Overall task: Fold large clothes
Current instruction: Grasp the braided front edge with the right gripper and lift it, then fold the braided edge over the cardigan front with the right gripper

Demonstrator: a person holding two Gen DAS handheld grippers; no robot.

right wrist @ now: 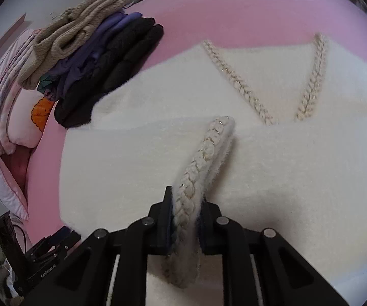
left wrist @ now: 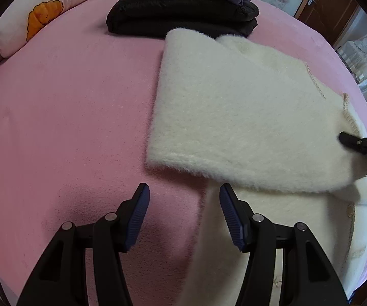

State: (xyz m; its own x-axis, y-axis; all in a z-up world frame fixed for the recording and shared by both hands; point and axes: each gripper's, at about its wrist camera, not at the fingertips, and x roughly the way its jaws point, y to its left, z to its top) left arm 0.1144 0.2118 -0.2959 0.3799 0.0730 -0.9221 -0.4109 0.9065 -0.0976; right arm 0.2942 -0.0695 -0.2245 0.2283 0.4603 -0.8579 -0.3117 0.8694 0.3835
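Cream fuzzy cardigan (left wrist: 234, 117) lies on pink bedsheet (left wrist: 68, 114) beside folded clothes pile (left wrist: 180, 12).

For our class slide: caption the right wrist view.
Right tongs pinch the white cardigan's braided trim on a pink bed.

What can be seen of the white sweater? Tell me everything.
The white sweater is fluffy, long-piled knit with braided, gold-flecked trim along its V neckline. It lies partly folded on the pink bed, one panel turned over the body, its far edge against the pile of folded clothes. The right gripper pinches a braided edge and lifts it into a ridge. The left gripper stands open at its near edge.
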